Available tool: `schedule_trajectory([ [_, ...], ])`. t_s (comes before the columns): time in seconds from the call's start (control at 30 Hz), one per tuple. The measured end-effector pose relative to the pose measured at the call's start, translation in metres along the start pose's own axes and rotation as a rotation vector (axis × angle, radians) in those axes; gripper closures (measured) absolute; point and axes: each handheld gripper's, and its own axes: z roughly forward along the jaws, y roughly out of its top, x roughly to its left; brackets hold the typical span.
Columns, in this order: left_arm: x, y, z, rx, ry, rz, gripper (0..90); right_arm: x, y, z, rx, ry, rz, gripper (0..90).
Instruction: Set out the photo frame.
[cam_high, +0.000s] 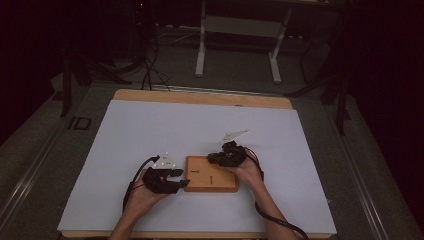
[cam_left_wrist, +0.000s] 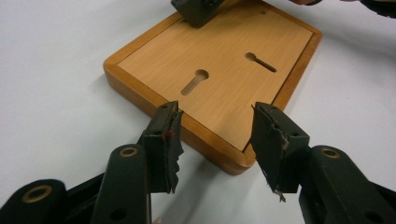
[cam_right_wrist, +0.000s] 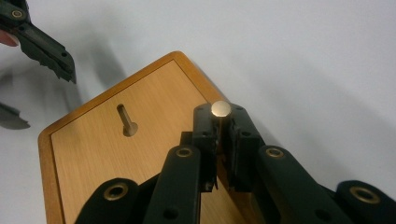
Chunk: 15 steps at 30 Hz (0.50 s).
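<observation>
Tongs on the right (cam_right_wrist: 223, 140) are clamped on a small brass-coloured pin (cam_right_wrist: 220, 109), its round flat head standing just above the jaw tips, over the far corner of a wooden board (cam_right_wrist: 93, 140). Left tongs (cam_left_wrist: 212, 140) stand released, jaws well apart with nothing between them, poised just off the board's (cam_left_wrist: 210, 60) near edge. That board lies flat on the white tabletop (cam_high: 200, 125), close to the person's side, between the two hands. It is a light panel in a darker rounded frame, with two keyhole slots (cam_left_wrist: 195, 81) cut into its face. The pin looks hard, smooth and slippery, so I judge it best gripped by the shank below the head. The board seems stiff and fairly light; pinching its raised rim should steady it.
</observation>
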Motion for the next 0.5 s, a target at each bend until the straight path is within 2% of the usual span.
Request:
schedule_trajectory([
  [0.17, -0.001, -0.002, 0.002, -0.005, -0.010, 0.002, 45.9, -0.004, 0.003, 0.000, 0.016, 0.023, 0.012, 83.8],
  [0.4, -0.005, -0.003, 0.007, 0.024, -0.027, 0.039, 41.5, -0.008, 0.006, 0.001, 0.031, 0.049, 0.043, 83.9],
  [0.5, -0.007, -0.003, 0.010, 0.051, -0.017, 0.062, 37.9, -0.011, 0.008, 0.001, 0.042, 0.061, 0.060, 84.0],
])
